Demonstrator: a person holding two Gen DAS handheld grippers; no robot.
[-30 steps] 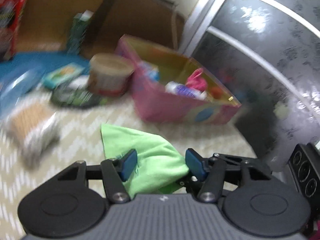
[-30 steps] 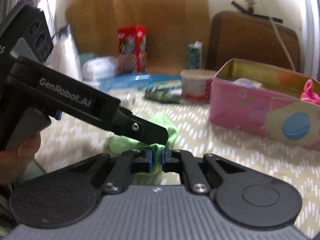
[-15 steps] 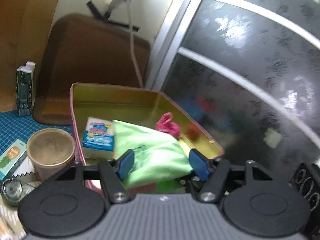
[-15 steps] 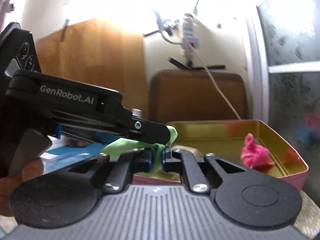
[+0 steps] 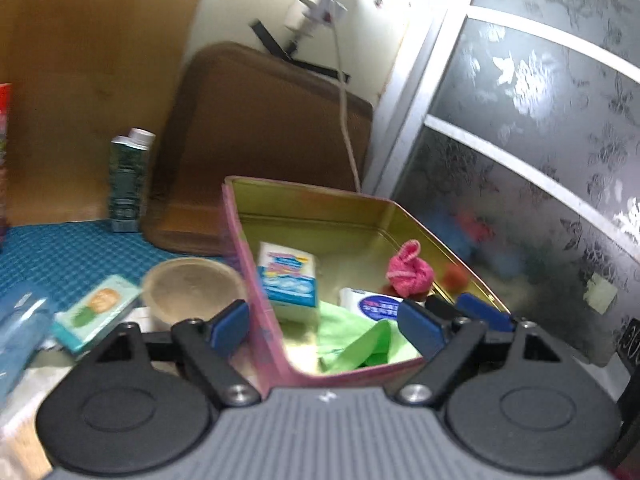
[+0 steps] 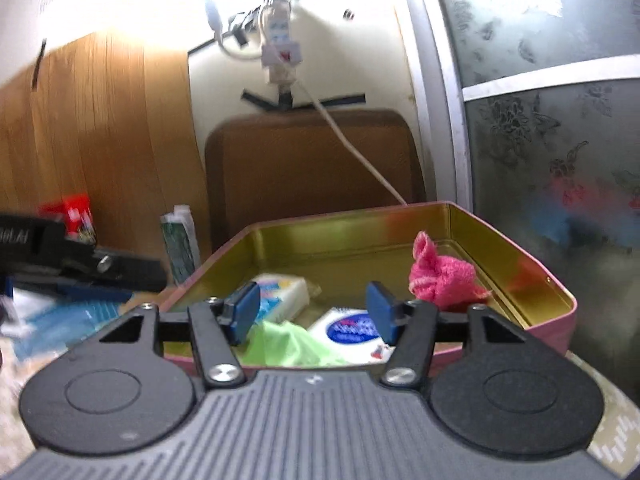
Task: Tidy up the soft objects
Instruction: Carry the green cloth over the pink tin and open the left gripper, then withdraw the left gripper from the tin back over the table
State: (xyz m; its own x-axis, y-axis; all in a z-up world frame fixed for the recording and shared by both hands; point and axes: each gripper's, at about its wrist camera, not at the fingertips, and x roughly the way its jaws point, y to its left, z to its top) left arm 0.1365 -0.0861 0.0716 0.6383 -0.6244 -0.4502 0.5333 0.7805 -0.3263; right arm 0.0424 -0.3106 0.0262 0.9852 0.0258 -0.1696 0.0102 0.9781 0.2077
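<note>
The green cloth (image 5: 360, 346) (image 6: 288, 342) lies crumpled in the near end of the pink tin (image 5: 256, 292) (image 6: 520, 248), whose inside is gold. A pink cloth (image 5: 410, 274) (image 6: 440, 276) and two tissue packs (image 5: 286, 280) (image 6: 352, 330) also lie in the tin. My left gripper (image 5: 325, 328) hovers over the tin's near corner, its jaws opening, pads clear of the green cloth. My right gripper (image 6: 313, 314) hangs above the same cloth, jaws opening too, nothing pressed between them. The left gripper's fingers (image 6: 120, 276) show at the left of the right wrist view.
A paper cup (image 5: 192, 288), a small tissue packet (image 5: 96, 312) and a green carton (image 5: 128, 184) stand left of the tin on a blue mat (image 5: 60, 248). A brown board (image 6: 312, 176) leans behind it. A frosted glass door (image 5: 540, 160) closes the right side.
Both grippers carried the green cloth up from the patterned mat to over the tin, then opened. The cloth has dropped out of both and now lies inside the tin.
</note>
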